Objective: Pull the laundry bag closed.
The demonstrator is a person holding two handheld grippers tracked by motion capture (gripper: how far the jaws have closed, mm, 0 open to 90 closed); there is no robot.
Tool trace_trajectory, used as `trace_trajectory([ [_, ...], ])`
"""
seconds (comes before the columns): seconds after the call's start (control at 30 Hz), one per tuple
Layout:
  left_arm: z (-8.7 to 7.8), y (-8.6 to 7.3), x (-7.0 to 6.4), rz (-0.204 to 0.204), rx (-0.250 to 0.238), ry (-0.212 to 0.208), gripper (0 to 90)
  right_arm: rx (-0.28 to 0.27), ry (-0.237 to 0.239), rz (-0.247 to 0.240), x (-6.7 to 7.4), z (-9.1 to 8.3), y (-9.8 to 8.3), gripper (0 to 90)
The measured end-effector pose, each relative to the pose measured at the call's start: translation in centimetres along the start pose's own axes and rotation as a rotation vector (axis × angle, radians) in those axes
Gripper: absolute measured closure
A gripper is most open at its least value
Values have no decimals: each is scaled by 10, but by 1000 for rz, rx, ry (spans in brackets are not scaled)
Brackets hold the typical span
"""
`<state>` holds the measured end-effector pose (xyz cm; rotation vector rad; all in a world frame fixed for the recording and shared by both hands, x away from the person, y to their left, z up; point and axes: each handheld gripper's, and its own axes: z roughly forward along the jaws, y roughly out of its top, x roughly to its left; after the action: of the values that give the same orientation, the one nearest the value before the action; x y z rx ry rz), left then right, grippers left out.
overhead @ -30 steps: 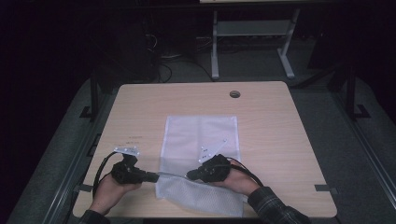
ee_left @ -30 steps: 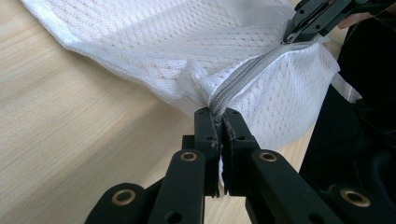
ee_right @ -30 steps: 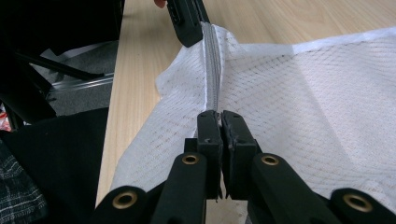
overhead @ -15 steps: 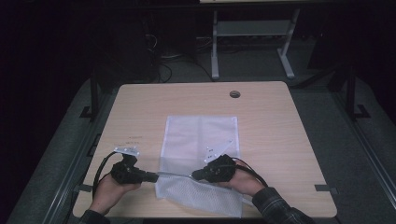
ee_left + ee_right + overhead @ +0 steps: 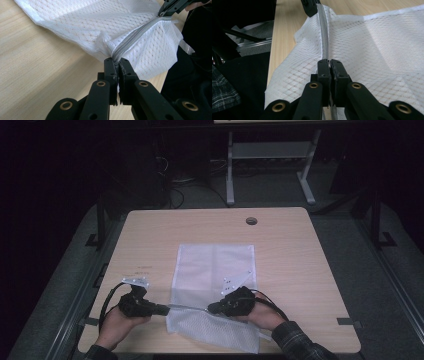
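A white mesh bag (image 5: 215,292) lies flat near the front of the wooden table (image 5: 300,250) (nothing visible inside it). The left gripper (image 5: 117,65) and right gripper (image 5: 329,65) each pinch its grey zipper (image 5: 136,37), stretched taut between them. From above the zipper is a thin line; the gripper views show its teeth.

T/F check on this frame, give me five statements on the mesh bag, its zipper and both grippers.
1. The left gripper is shut on the zipper of the white mesh bag. True.
2. The right gripper hangs open above the bag. False: it is shut on the zipper line too.
3. The zipper runs stretched between the two grippers. True.
4. The bag lies on a wooden table. True.
5. The bag is dark blue and solid cloth. False: it is white and see-through mesh.
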<state>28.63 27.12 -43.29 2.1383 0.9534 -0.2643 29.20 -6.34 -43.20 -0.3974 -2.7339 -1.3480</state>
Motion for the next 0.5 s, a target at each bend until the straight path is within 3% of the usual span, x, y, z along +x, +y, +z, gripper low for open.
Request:
trace_trajectory([
  [0.5,-3,-2,2,-6,-4,6,863,5,-14,14,-1,-9,-8,867],
])
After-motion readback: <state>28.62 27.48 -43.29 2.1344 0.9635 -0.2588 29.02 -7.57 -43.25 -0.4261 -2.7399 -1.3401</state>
